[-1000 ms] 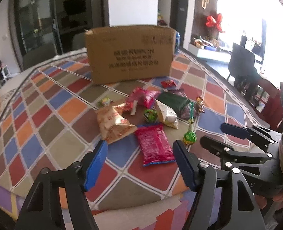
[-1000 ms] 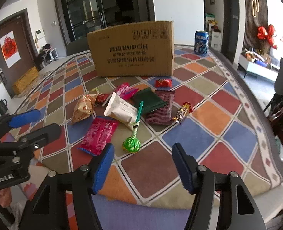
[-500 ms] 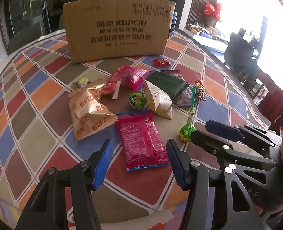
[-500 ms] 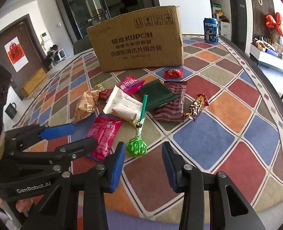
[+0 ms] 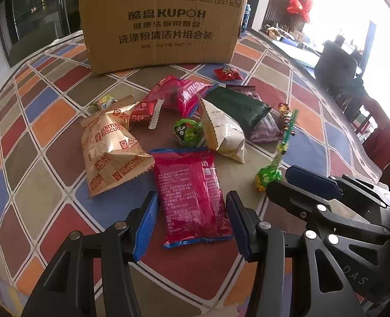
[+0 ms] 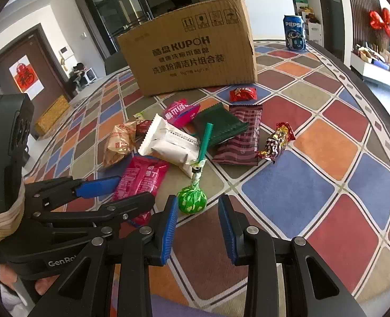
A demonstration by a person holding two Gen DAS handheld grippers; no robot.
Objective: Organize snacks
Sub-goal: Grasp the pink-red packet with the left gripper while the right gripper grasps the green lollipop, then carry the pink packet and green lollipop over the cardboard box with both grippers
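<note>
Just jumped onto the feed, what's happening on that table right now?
A person holds a gripper in each hand over a pile of snacks on a colourful diamond-patterned tablecloth, in front of a brown cardboard box. The left gripper straddles a flat red snack packet; the right gripper is lined up on a green-wrapped lollipop. Both grippers' jaws have just been closing, but neither is pressing on its item yet. Nothing has been lifted.
</note>
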